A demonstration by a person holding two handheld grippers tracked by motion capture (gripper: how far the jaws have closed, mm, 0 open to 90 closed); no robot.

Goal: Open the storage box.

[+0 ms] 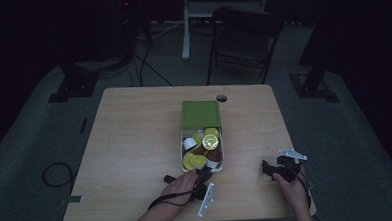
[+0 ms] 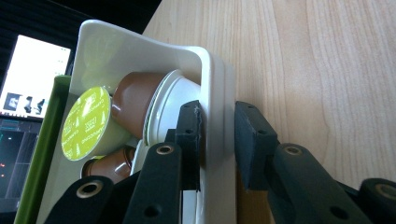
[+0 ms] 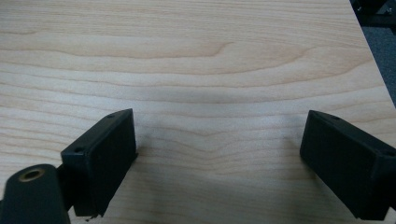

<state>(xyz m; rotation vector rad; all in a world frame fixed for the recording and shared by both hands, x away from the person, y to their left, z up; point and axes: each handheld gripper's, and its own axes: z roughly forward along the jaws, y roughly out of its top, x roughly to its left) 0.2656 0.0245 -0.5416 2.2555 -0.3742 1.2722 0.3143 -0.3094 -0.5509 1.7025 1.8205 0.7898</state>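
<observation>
Our left gripper (image 2: 217,140) clamps the near wall of the white plastic tray (image 2: 212,84) of coffee capsules (image 2: 86,123), mid-table on the pale wooden table (image 1: 135,143); our right gripper (image 3: 219,161) rests spread wide over bare wood, well apart.

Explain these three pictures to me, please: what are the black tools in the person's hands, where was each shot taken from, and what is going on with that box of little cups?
A person sits at a wooden table and holds a hand-held two-jaw gripper in each hand. The high view looks down from above; the other two come from cameras riding on the grippers. The left gripper has its jaws closed on the near wall of a white tray, one jaw inside and one outside. The tray holds coffee capsules, some with yellow-green lids, and it sticks out of a green sleeve. The right gripper hangs open over bare wood, holding nothing.
</observation>
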